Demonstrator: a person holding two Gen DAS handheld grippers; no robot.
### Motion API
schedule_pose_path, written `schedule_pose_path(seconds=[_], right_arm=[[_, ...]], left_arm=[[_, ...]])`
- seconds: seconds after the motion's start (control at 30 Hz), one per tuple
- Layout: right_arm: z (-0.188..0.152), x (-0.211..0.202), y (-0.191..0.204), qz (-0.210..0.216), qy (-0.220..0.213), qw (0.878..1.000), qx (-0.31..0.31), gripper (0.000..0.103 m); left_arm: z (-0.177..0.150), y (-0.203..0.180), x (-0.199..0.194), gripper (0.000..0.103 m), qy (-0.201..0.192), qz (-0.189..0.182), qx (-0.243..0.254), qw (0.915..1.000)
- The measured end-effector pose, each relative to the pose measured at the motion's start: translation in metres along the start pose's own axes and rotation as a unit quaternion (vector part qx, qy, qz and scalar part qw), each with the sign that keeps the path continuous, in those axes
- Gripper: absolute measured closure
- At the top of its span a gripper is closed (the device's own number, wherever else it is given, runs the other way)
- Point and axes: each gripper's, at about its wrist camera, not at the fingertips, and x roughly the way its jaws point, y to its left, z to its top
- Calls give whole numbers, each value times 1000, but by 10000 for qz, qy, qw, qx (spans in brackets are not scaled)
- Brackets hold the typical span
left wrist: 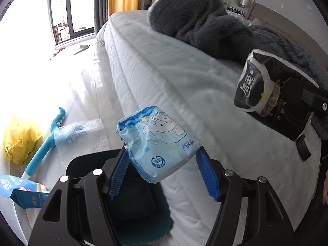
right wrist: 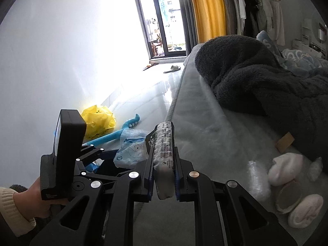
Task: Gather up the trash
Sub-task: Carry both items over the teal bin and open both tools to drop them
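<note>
- Left gripper (left wrist: 162, 164): black angular linkage arms, silver round rivets, blue ribbed finger pads (left wrist: 120, 172).
- Right gripper (right wrist: 164, 164): same black frame, silver rivets, blue pads mostly hidden.
- Left hand (right wrist: 39, 196): bare skin, cream ribbed knit cuff.

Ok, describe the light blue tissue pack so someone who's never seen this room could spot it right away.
Find the bed with its pale mattress and follow its near edge toward the left gripper. The tissue pack sits between the blue fingers, above a dark bin. Unlike the black pack in the other gripper, it is light blue with a cartoon animal.
</note>
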Motion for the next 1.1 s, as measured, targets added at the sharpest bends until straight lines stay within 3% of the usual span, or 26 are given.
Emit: schedule_pose_path(seconds=[0.37,0.6,1.1], right_arm=[[6,54,55,325,374,9986,-194,87],[2,90,73,437,750,9961,-128,87],[-17,156,116,626,1490,9867,-178,87]], left_arm=[[-29,48,3,34,483,-48,-375,9981],[-59,95,15,34,988,9,-1026,9898],[-103,146,28,34,1859,-148,-1462,9715]])
